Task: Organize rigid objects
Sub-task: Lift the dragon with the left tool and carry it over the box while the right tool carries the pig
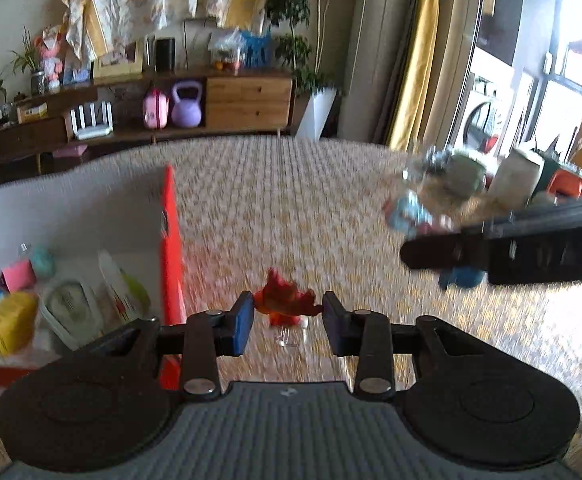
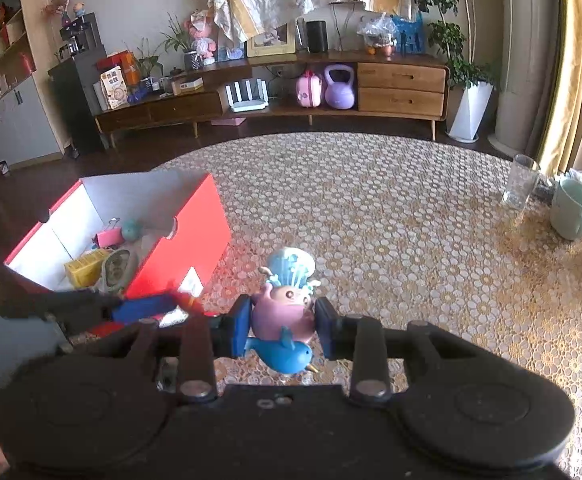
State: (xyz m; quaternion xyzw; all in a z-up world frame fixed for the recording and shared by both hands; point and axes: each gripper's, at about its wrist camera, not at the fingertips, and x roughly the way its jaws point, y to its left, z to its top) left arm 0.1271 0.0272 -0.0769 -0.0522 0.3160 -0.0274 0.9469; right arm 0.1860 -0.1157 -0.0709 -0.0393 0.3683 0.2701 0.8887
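Toys fill both grippers over the patterned tablecloth (image 2: 391,220): the right gripper (image 2: 282,326) clamps a pink-and-blue figurine (image 2: 285,312), the left gripper (image 1: 289,318) grips a red toy (image 1: 285,300); the red box (image 2: 195,236) sits far left.
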